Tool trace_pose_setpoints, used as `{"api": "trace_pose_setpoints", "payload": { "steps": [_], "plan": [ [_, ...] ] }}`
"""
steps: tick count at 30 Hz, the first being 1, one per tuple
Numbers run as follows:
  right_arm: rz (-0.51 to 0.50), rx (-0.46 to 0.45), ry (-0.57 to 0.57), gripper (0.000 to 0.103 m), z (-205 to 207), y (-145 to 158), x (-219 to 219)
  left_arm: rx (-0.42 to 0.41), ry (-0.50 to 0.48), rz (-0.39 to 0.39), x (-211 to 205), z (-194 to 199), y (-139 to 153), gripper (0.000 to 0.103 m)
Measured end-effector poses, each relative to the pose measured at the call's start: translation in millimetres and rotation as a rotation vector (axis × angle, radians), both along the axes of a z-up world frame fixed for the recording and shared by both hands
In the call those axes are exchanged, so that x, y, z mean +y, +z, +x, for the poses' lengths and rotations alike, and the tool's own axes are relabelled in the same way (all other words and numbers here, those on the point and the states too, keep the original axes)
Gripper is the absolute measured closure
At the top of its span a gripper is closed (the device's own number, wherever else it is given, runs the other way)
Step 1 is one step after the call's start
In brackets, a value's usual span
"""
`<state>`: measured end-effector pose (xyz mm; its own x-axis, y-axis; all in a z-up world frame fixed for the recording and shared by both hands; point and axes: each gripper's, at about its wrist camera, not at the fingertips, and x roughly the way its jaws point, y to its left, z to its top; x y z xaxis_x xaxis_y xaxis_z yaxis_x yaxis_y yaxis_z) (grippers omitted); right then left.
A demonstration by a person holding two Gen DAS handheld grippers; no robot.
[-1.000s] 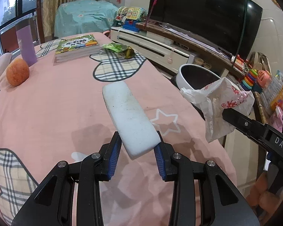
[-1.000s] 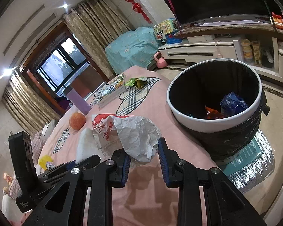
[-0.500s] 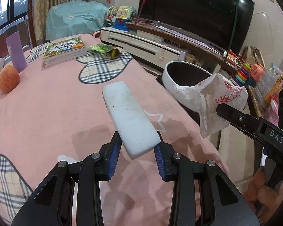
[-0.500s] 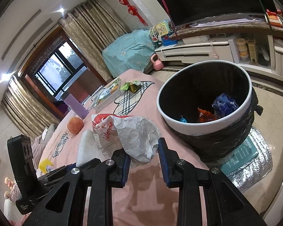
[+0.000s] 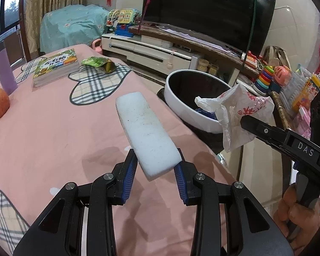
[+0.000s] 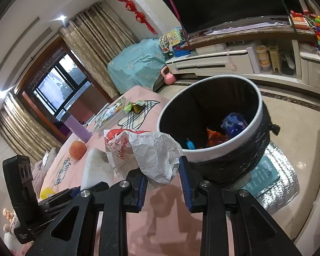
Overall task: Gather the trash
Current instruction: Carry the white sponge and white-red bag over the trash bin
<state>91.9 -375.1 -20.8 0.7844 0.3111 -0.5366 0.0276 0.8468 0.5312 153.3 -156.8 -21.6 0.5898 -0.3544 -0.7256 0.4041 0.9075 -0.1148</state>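
Left claw (image 5: pixel 155 167) clamps a white foam block (image 5: pixel 146 131) above the pink worktop (image 5: pixel 42 140); right claw (image 6: pixel 163 178) grips a crumpled paper bag (image 6: pixel 147 151) beside the trash bin (image 6: pixel 224 149). A green wrapper (image 5: pixel 97 63) lies by the books (image 5: pixel 55 67). Behind stand a television (image 5: pixel 209 10) and curtains (image 6: pixel 100 49). The bin's base is hidden.

The worktop (image 5: pixel 42 132) is covered in pink cloth with grey-and-white plaid hearts. A white foam block (image 5: pixel 146 132), faintly speckled, and a white paper bag (image 6: pixel 147 151) printed in red are seen. The bin (image 6: pixel 253 128) is white-rimmed and lined in black.
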Motion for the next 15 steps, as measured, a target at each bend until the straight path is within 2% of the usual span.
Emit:
{"api": "trace_pose_setpoints", "payload": {
  "steps": [15],
  "plan": [
    [-0.022, -0.017, -0.068, 0.074, 6, 10, -33, -0.012, -0.057, -0.017, -29, 13, 12, 0.07]
  ]
}}
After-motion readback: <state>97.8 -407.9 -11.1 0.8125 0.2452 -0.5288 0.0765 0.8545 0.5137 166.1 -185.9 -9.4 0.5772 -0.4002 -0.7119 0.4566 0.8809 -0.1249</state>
